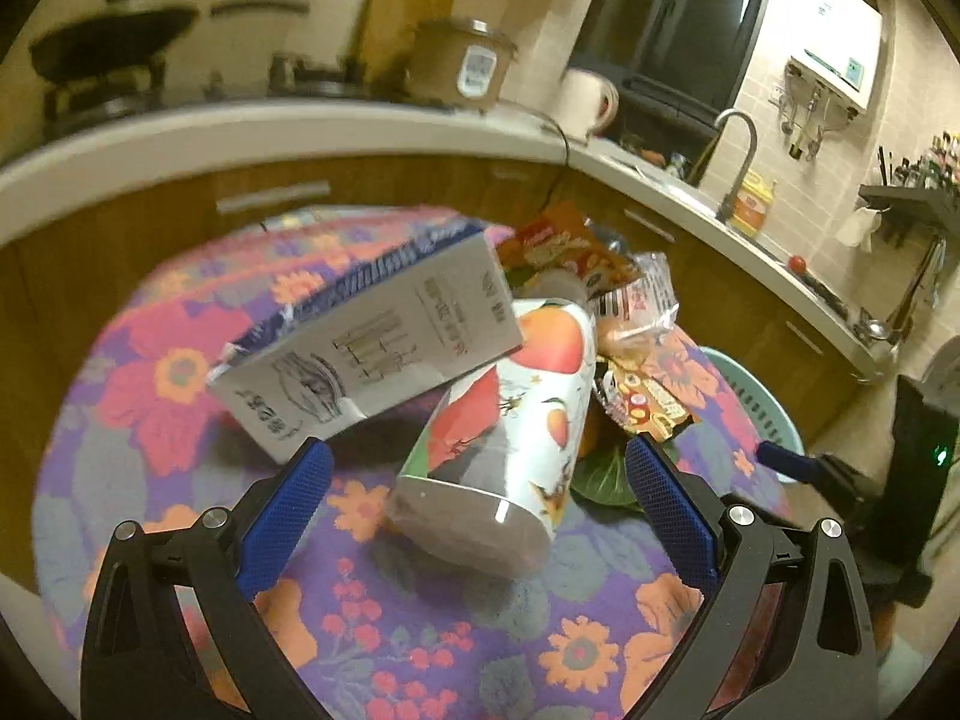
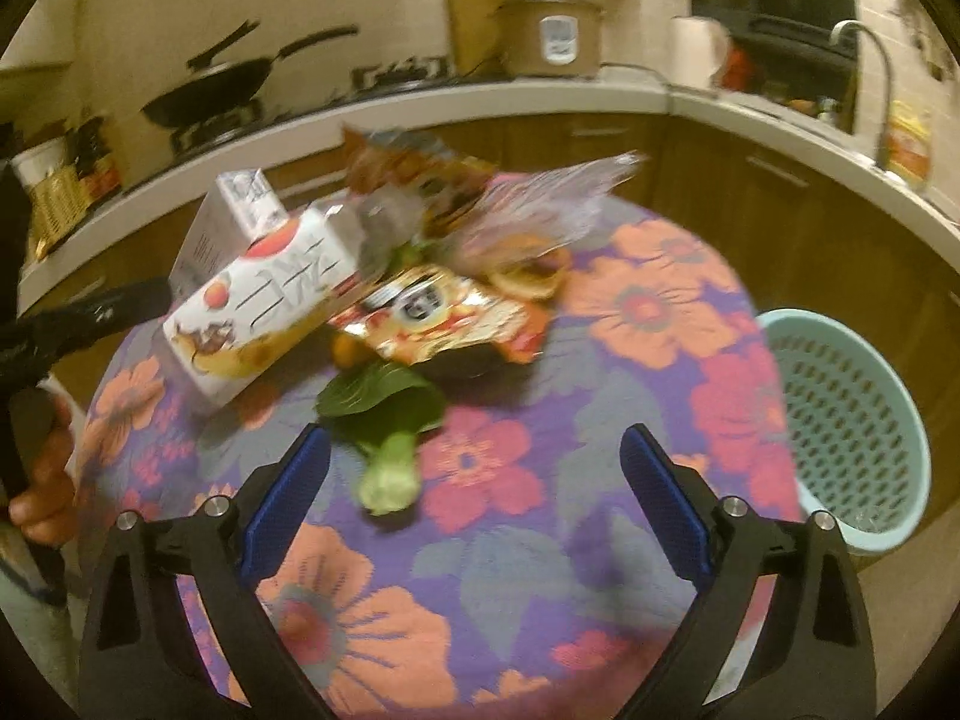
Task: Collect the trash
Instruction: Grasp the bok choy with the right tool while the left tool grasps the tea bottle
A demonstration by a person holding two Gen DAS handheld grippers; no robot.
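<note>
Nothing looks collected yet: the trash [image 2: 384,276] sits heaped on the table [image 2: 630,420], left of the basket [image 2: 852,420], which looks nearly empty. My left gripper [image 1: 477,468] and right gripper [image 2: 474,456] hold their jaws wide, gripping nothing.

wok [image 2: 210,90] on stove, rice cooker [image 2: 552,36], faucet [image 1: 741,162]

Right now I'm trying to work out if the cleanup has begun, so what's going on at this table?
A person holds a two-finger gripper in each hand over a pile of trash on the floral tablecloth. The left gripper is open, its fingers either side of a peach-printed drink bottle that lies against a white carton. The right gripper is open too, pointed at a bok choy scrap. Neither holds anything. The teal basket waits beside the table.
</note>
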